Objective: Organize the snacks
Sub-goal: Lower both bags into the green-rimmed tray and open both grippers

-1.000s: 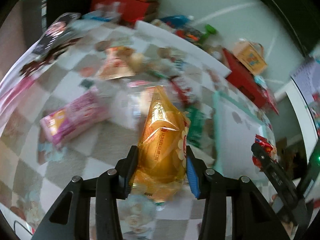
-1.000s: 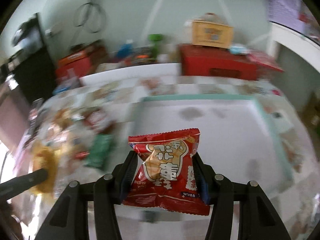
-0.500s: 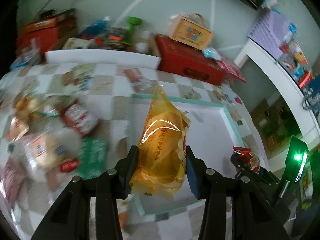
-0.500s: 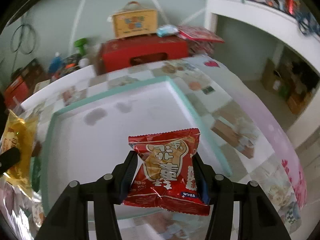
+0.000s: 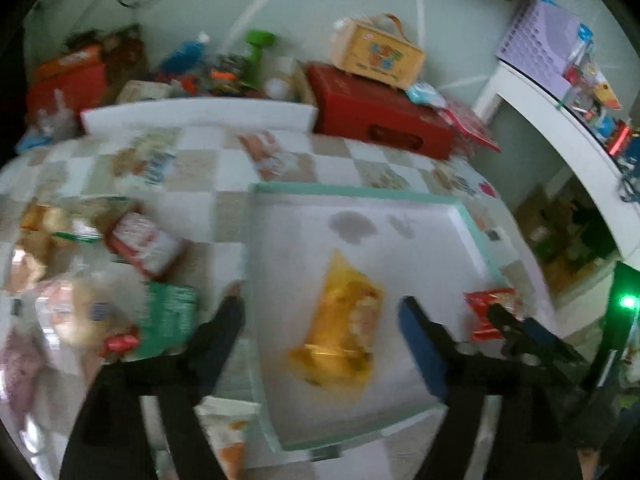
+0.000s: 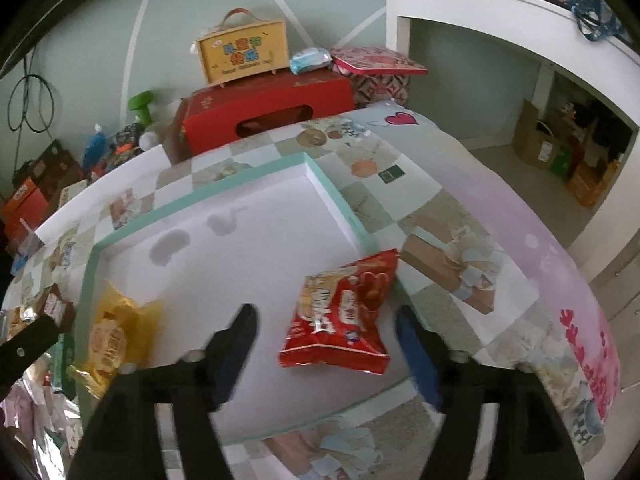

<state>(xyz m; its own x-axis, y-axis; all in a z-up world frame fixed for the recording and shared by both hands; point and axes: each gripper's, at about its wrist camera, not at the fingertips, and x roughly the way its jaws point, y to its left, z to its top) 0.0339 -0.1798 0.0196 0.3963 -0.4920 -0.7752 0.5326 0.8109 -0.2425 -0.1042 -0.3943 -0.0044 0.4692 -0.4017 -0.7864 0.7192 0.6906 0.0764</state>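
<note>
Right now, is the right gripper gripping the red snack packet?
No, the right gripper's opening jaws stand clear of the red snack packet.

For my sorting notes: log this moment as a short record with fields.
tray: white, teal rim, on the checked cloth
yellow bag: lying in the tray, between the left fingers, not touched
red bag: in the tray by its right rim, free of the right fingers
left gripper: jaws opening
right gripper: jaws opening
left of tray: loose snacks on the cloth, blurred
</note>
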